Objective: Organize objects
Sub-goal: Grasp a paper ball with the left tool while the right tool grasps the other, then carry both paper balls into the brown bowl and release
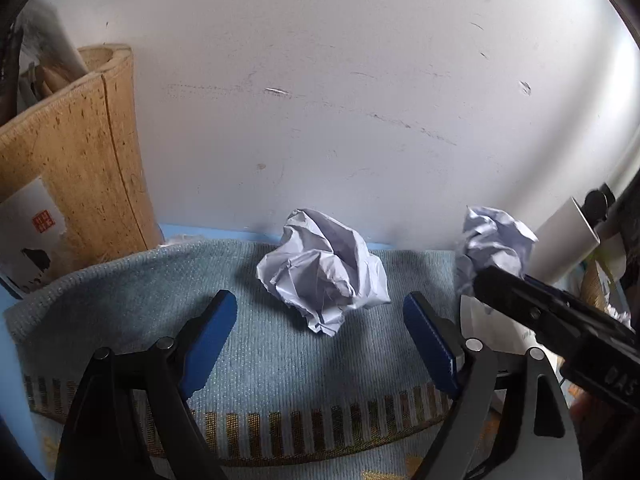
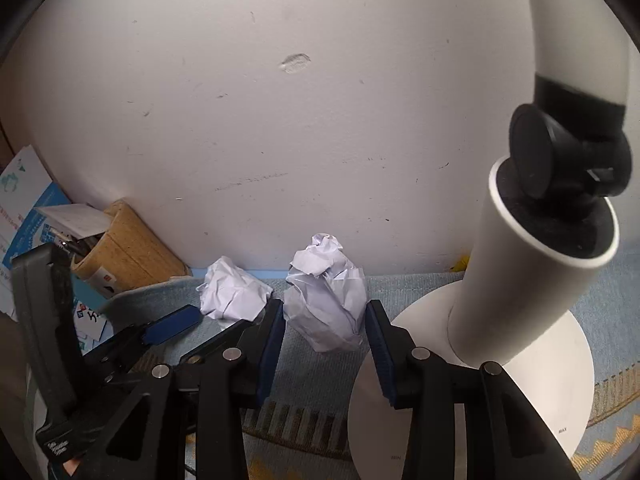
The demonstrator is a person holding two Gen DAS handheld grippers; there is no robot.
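Note:
Two crumpled white paper balls lie on a blue woven mat (image 1: 160, 288) against the wall. My left gripper (image 1: 320, 316) is open, its blue pads wide apart on either side of the near edge of the left ball (image 1: 324, 268), not touching it. My right gripper (image 2: 326, 320) is shut on the right ball (image 2: 328, 300), both blue pads pressed against its sides. In the left wrist view that ball (image 1: 494, 240) shows at the right, behind one of the right gripper's black fingers (image 1: 528, 308). The right wrist view also takes in the left ball (image 2: 234, 292) and the left gripper (image 2: 218, 322).
A tan cork-like pen holder (image 1: 88, 152) with pens and paper stands at the back left. A white lamp with a round base (image 2: 532, 364) and a thick stem stands close on the right. The scuffed white wall (image 1: 340, 100) closes off the back. Printed papers (image 2: 24, 200) lean at the far left.

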